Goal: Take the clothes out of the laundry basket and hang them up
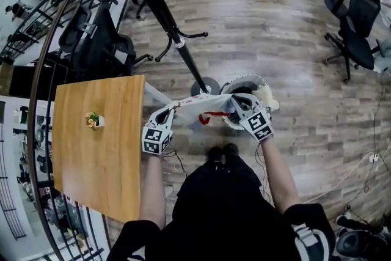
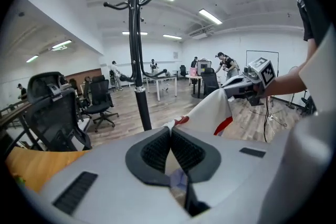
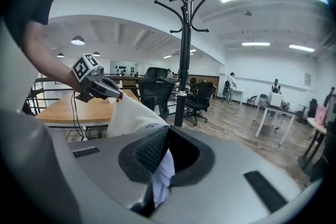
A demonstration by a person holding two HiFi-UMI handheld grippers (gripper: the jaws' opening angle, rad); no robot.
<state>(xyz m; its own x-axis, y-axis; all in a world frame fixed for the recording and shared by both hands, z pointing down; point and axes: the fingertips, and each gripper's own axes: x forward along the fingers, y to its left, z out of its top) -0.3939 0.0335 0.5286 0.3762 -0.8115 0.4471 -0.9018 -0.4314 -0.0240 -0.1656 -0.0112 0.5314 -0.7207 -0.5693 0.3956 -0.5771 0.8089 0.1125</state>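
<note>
A white garment with red trim (image 1: pixel 204 108) is stretched level between my two grippers, in front of the person's chest. My left gripper (image 1: pixel 170 112) is shut on its left end, and the cloth (image 2: pixel 215 110) runs from those jaws (image 2: pixel 170 132) toward the other gripper (image 2: pixel 251 83). My right gripper (image 1: pixel 234 102) is shut on the right end, with white fabric (image 3: pixel 161 173) pinched between its pads. The round white laundry basket (image 1: pixel 249 80) sits on the floor just beyond the right gripper, half hidden, with a cream cloth (image 1: pixel 266 96) at its edge. The black coat rack (image 1: pixel 177 43) stands directly ahead.
A wooden table (image 1: pixel 101 156) with a small potted plant (image 1: pixel 93 120) lies to the left. The rack's round base (image 1: pixel 204 87) sits beside the basket. Black office chairs (image 1: pixel 98 40) stand at the far left and another (image 1: pixel 357 40) at the far right. A curved railing (image 1: pixel 36 88) borders the table.
</note>
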